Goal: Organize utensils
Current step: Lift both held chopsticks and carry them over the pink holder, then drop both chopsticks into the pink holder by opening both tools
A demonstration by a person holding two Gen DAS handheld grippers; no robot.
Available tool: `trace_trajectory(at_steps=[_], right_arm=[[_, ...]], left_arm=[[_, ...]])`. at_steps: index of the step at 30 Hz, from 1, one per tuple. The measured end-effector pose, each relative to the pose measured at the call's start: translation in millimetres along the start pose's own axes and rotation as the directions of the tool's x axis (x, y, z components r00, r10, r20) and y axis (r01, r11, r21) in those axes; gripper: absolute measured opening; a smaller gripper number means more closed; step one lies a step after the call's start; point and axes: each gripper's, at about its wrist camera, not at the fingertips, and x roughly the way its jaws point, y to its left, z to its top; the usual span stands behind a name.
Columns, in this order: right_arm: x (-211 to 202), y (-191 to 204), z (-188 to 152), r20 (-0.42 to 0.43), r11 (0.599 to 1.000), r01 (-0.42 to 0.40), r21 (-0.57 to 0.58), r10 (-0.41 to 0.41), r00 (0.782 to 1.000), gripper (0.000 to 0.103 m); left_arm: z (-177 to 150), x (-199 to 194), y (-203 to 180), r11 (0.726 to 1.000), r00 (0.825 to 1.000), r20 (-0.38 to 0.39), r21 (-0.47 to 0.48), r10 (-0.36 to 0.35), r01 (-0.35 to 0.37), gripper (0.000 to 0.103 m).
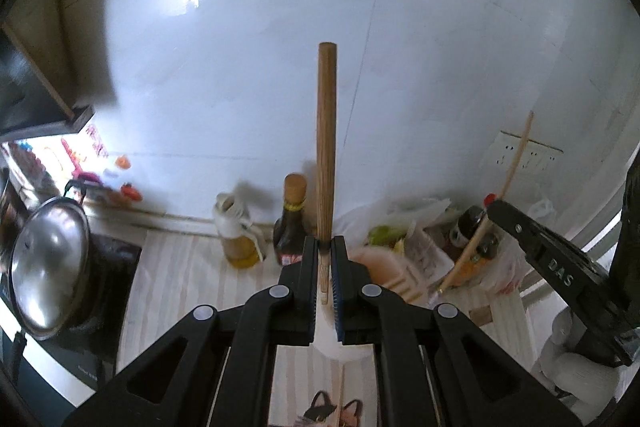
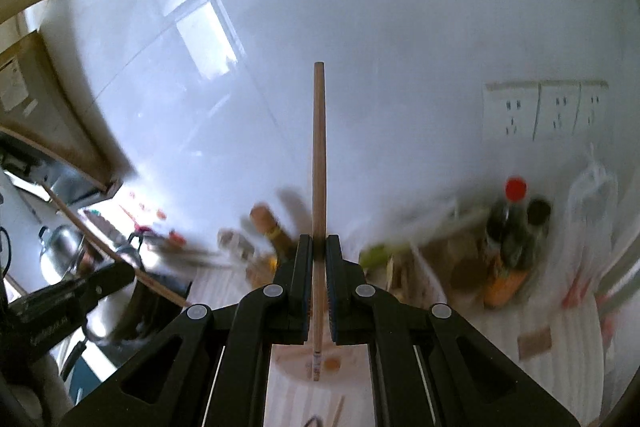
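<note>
While both arms are raised above the worktop (image 1: 180, 267), each pair of tongs is clamped on a wooden stick. The left tongs (image 1: 326, 247) grip a thick wooden handle (image 1: 326, 147) that stands upright between the closed jaws, its rounded top reaching up in front of the white tiled wall (image 1: 260, 47). The right tongs (image 2: 319, 247) pinch a thinner chopstick (image 2: 319, 155), also upright, its lower end poking out below the jaws over a pale dish (image 2: 336, 367) on the worktop (the dish is blurred, so I can't tell what lies in it).

From the left camera, the right tongs (image 1: 494, 205) show at the right edge with the thin chopstick (image 1: 516, 163) tilted across a wall socket (image 1: 528, 153). Behind the thick handle a dark sauce bottle (image 1: 291, 223) with a tan cap stands just beside an oil bottle (image 1: 238, 235), both near the wall. To the right sits a heap of plastic bags and jars (image 1: 432, 227). At far left a steel pot lid (image 1: 48, 267) rests on a dark cooktop (image 1: 116, 267).

From the right camera, a red-capped bottle (image 2: 514, 223) stands at the right among bags, under a row of sockets (image 2: 544, 111).
</note>
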Motion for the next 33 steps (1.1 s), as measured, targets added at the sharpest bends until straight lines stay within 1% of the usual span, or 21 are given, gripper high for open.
trace_trajectory(at_steps=[5, 9, 15, 19, 22, 25, 27, 28, 29, 30, 31, 32, 33], right_arm=[[27, -6, 24, 0.031, 1.000, 0.008, -0.013, -0.008, 0.999, 0.006], [57, -13, 29, 0.023, 1.000, 0.000, -0.020, 0.001, 1.000, 0.006], [94, -24, 25, -0.003, 0.999, -0.031, -0.011, 0.031, 1.000, 0.006], [112, -26, 20, -0.020, 0.999, -0.045, -0.023, 0.044, 0.999, 0.006], [120, -27, 15, -0.035, 0.997, -0.067, -0.038, 0.066, 0.997, 0.007], [126, -27, 13, -0.072, 0.994, -0.100, -0.049, 0.096, 0.993, 0.007], [125, -28, 10, -0.090, 0.993, -0.111, -0.046, 0.106, 0.990, 0.010], [124, -28, 9, -0.097, 0.993, -0.110, -0.048, 0.105, 0.990, 0.020], [121, -29, 7, -0.098, 0.993, -0.104, -0.048, 0.099, 0.990, 0.032], [118, -32, 6, -0.096, 0.993, -0.106, -0.043, 0.101, 0.990, 0.036], [114, -34, 6, -0.096, 0.994, -0.106, -0.040, 0.101, 0.990, 0.040], [110, -35, 5, -0.096, 0.994, -0.103, -0.040, 0.099, 0.990, 0.041], [105, -38, 4, -0.092, 0.995, -0.099, -0.032, 0.096, 0.991, 0.042]], left_arm=[[13, 28, -14, 1.000, 1.000, -0.027, 0.004, 0.006, -0.006, 0.004], [17, 57, -20, 1.000, 0.997, -0.076, -0.007, 0.007, -0.007, 0.004], [13, 89, -18, 0.999, 0.989, -0.145, -0.037, -0.004, -0.001, 0.004], [10, 99, -23, 0.999, 0.985, -0.173, -0.037, -0.004, -0.002, 0.004], [10, 106, -24, 0.999, 0.980, -0.195, -0.045, -0.022, 0.014, 0.005], [11, 105, -22, 0.998, 0.980, -0.198, -0.067, -0.022, 0.009, 0.009], [13, 100, -21, 0.997, 0.983, -0.184, -0.075, -0.019, 0.005, 0.009], [14, 97, -20, 0.997, 0.984, -0.177, -0.082, -0.019, 0.004, 0.016], [15, 96, -19, 0.997, 0.985, -0.173, -0.083, -0.016, 0.002, 0.034], [16, 92, -18, 0.997, 0.987, -0.162, -0.082, -0.004, -0.009, 0.058], [17, 86, -16, 0.996, 0.990, -0.140, -0.084, 0.009, -0.021, 0.067], [18, 83, -15, 0.996, 0.992, -0.124, -0.088, 0.018, -0.029, 0.076], [17, 76, -11, 0.995, 0.994, -0.100, -0.090, 0.035, -0.044, 0.078]])
